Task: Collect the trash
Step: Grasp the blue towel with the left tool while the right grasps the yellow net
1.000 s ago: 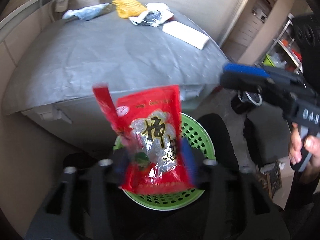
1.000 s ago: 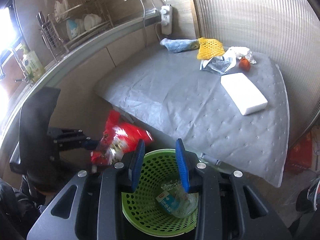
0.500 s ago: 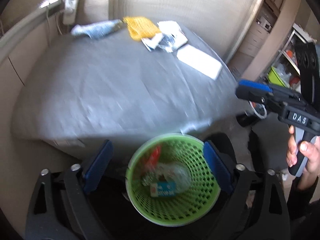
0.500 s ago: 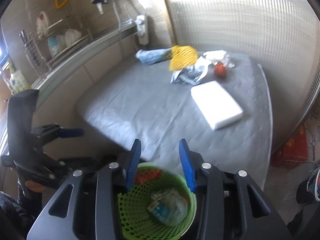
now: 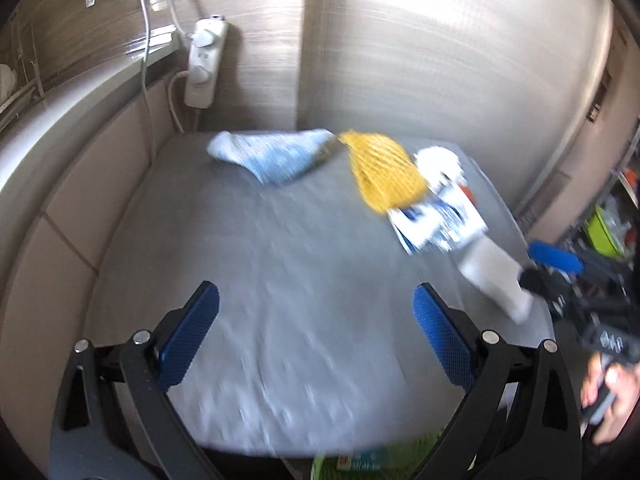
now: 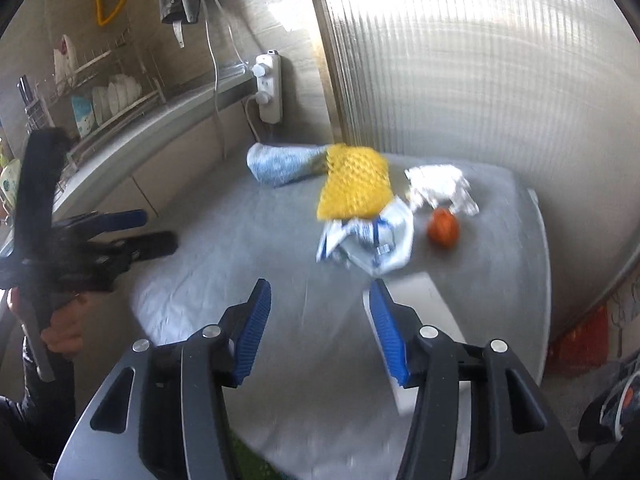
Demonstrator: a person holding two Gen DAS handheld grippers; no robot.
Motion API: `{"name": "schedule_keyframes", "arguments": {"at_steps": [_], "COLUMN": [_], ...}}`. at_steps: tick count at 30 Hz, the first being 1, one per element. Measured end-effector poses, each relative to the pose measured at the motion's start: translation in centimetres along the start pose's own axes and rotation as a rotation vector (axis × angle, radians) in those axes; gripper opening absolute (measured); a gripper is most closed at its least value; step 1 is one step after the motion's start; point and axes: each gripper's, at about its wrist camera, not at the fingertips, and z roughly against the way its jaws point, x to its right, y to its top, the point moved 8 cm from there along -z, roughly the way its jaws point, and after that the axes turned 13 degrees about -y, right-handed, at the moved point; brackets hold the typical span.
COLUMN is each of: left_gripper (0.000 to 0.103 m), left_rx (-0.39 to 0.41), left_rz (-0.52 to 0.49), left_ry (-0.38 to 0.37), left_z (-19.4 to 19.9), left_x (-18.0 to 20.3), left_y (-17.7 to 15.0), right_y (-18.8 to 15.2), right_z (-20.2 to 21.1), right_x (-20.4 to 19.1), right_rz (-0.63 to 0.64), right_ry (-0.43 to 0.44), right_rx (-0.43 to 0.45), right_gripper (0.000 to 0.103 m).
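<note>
Both tools tilt down over the grey bench (image 5: 280,280). Left tool (image 5: 316,336) spread wide, empty. Right tool (image 6: 316,332) approx half apart, jaws opening, nothing btwn them. Trash at far end: yellow net (image 6: 354,188), blue-white wrapper (image 6: 368,240), crumpled paper (image 6: 440,188).

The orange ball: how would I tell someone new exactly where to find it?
Start at the grey table and look to its far corner by the ribbed wall panel. Just right of the blue-and-white wrapper, below the crumpled white paper, lies the orange ball, the only round thing there.
</note>
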Motion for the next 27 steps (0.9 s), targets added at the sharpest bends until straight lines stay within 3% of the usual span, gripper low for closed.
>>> {"name": "schedule_keyframes", "arguments": {"at_steps": [6,12,17,27], "left_gripper": [0.093,0.093,0.093,0.093], "left_rx": [0.006,-0.013,-0.039,-0.076], "left_rz": [0.078,0.168,0.218,0.242], "left_ry": [0.057,0.131,0.14,0.128], "left_z": [-5.0,-9.6,-12.8,-16.1], "left_x": [-3.0,-7.5,-9.8,-10.2], "left_y": [4.4,6.8,8.0,10.1], "right_y": [3.6,6.0,7.7,9.5], "right_z": [-3.3,-7.5,-10.7,-16.3], "right_x": [-0.7,-1.1,-1.2,-1.1], "right_rz": [0.009,0.012,0.009,0.046], "right_ry": [0.013,0.006,-0.004,-0.087], "right_rx": [0.007,-0.022,-0.049,-0.112], "right_gripper": [0.061,0.065,0.065,0.065]}}
